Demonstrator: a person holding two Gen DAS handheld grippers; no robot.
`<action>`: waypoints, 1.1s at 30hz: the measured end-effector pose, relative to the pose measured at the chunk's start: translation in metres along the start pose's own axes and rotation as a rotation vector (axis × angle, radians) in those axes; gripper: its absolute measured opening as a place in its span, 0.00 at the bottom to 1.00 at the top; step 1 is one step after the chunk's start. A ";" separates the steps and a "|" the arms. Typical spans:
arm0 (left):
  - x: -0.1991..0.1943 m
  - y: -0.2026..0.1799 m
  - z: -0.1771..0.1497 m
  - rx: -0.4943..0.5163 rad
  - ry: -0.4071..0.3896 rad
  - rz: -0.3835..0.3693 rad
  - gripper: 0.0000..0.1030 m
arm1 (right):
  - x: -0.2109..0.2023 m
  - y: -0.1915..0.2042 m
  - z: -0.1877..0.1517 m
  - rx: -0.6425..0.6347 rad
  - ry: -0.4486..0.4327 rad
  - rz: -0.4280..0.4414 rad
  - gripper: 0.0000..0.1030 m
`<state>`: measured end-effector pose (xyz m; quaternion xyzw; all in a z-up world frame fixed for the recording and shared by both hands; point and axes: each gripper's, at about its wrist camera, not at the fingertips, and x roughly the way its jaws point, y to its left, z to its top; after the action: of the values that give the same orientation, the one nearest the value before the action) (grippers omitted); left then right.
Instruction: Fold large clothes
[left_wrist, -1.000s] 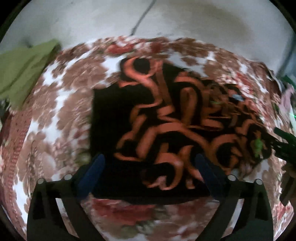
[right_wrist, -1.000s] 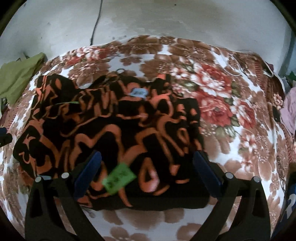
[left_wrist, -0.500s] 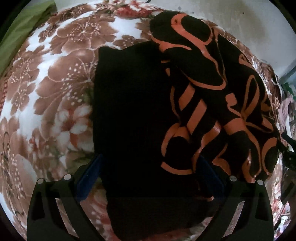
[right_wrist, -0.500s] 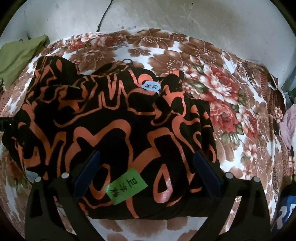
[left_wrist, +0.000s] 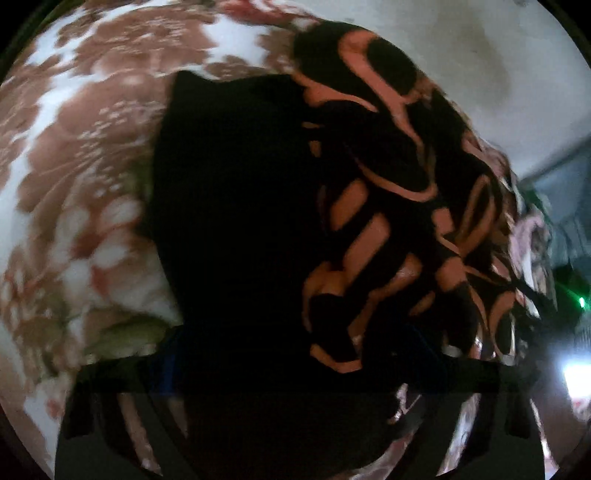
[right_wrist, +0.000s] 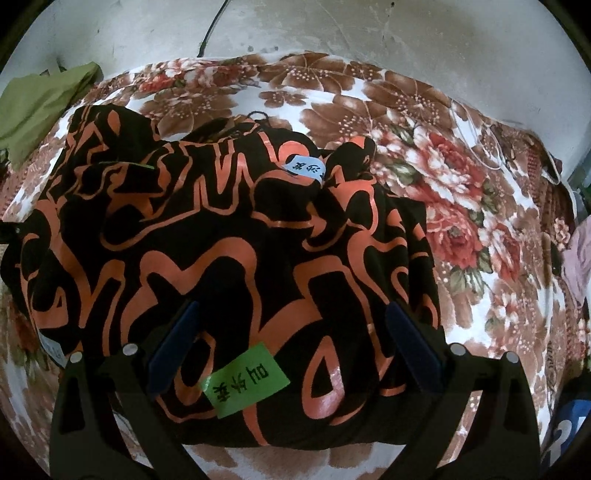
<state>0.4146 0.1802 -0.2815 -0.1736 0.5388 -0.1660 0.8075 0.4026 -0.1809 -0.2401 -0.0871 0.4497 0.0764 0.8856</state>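
A large black garment with orange swirls (right_wrist: 229, 258) lies bunched on a floral blanket (right_wrist: 480, 236). It carries a green label (right_wrist: 245, 380) and a pale blue label (right_wrist: 304, 168). My right gripper (right_wrist: 291, 343) is open, its jaws wide apart just over the garment's near edge, holding nothing. In the left wrist view the garment (left_wrist: 369, 229) fills the frame, its plain black side (left_wrist: 236, 206) at centre. My left gripper (left_wrist: 295, 365) sits very close over that dark cloth. Its fingers are lost in shadow and blur.
A green cloth (right_wrist: 40, 107) lies at the blanket's far left by a pale wall (right_wrist: 369, 40). A black cable (right_wrist: 210, 29) runs down the wall. Pink fabric (right_wrist: 580, 258) and a blue item (right_wrist: 570, 424) sit at the right edge.
Both grippers have moved in closer to the garment. The left one has dropped onto its black side, so the cloth now fills and darkens that view.
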 end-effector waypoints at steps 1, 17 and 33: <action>0.002 0.000 0.000 0.010 -0.004 -0.009 0.74 | 0.001 0.000 0.000 -0.014 -0.001 -0.002 0.95; -0.054 -0.085 0.019 0.079 -0.155 -0.194 0.17 | -0.045 0.021 -0.002 0.008 -0.165 0.029 0.95; -0.046 -0.284 0.043 0.369 -0.166 -0.294 0.17 | -0.047 -0.057 -0.010 0.098 -0.143 -0.157 0.95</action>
<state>0.4148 -0.0457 -0.0983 -0.1125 0.4000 -0.3622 0.8344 0.3800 -0.2414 -0.2031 -0.0731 0.3805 -0.0094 0.9218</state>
